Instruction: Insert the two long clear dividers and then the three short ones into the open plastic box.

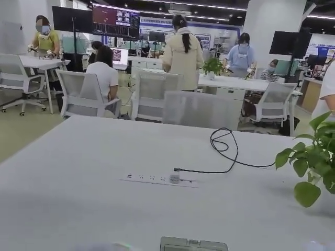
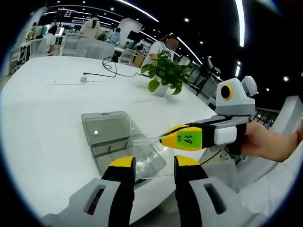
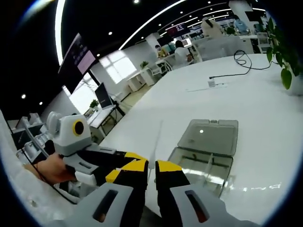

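Grey left tool (image 2: 154, 163), yellow-tipped black jaws

Green label (image 2: 188, 140) on right gripper (image 2: 162, 140), seemingly "39"

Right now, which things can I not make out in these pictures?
- Box: head view, cut off by the bottom edge.
- Dividers inside: both gripper views, clear plastic and glare, count unsure.
- Clear divider in right tongs: right gripper view, edge-on, long or short unclear.
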Demonstrator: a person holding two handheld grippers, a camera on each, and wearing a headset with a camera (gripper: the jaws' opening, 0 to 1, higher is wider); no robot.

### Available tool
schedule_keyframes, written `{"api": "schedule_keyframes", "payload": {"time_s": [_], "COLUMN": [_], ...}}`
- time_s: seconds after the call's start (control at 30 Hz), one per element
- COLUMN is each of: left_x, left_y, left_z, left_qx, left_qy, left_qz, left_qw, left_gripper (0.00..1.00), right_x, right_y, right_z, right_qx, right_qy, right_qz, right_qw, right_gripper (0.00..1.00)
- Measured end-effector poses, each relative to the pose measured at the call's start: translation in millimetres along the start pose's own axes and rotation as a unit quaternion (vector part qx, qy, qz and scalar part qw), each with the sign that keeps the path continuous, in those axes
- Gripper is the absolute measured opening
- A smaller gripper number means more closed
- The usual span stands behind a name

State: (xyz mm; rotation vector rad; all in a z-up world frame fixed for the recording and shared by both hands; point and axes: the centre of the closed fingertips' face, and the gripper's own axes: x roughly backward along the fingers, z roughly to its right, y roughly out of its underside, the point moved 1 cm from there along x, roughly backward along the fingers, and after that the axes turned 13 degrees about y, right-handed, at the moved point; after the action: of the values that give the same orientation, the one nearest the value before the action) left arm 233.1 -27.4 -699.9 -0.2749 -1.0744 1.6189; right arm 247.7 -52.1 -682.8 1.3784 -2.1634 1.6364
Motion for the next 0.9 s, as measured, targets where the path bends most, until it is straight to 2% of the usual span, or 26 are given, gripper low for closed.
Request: {"api": "schedule_keyframes", "payload": {"time_s": [0.1, 0.2, 0.43, 0.6, 0.67, 0.73, 0.9], "left_x": [-0.8, -2.4, -2.1, 5.0, 7.3, 9.7, 16.3], "left_y": [-1.3, -2.3, -0.7, 3.7, 4.6, 6.0, 9.6], "left_z": [-0.7, 0.0, 1.5, -0.6, -1.0, -2.1, -3.3], "left_qx": [0.006, -0.005, -0.007, -0.023, -0.024, -0.031, -0.053], "left_qy": [0.001, 0.003, 0.011, 0.019, 0.024, 0.027, 0.043], "left_qz": [0.006, 0.005, 0.004, -0.005, -0.005, -0.008, -0.016], "left_qw": [1.0000, 1.0000, 0.9999, 0.9996, 0.9994, 0.9991, 0.9976], "left_gripper": [0.31, 0.31, 0.35, 0.41, 0.43, 0.45, 0.51], "right_x": [0.1, -0.5, -4.2, -5.9, -8.0, -10.9, -15.2], "right_y": [-2.0, -2.4, -2.9, -8.2, -8.1, -8.8, -8.6], "right_z": [0.4, 0.5, 2.6, 5.4, 9.7, 14.9, 21.9], "right_qx": [-0.008, -0.008, -0.021, -0.033, -0.049, -0.042, -0.058], "right_qy": [0.009, 0.018, 0.020, 0.025, 0.032, 0.042, 0.060], "right_qz": [0.006, 0.007, -0.005, -0.012, -0.024, -0.029, -0.058], "right_qw": [0.9999, 0.9998, 0.9996, 0.9991, 0.9980, 0.9978, 0.9949], "right_gripper": [0.07, 0.06, 0.06, 0.07, 0.07, 0.07, 0.07]}}
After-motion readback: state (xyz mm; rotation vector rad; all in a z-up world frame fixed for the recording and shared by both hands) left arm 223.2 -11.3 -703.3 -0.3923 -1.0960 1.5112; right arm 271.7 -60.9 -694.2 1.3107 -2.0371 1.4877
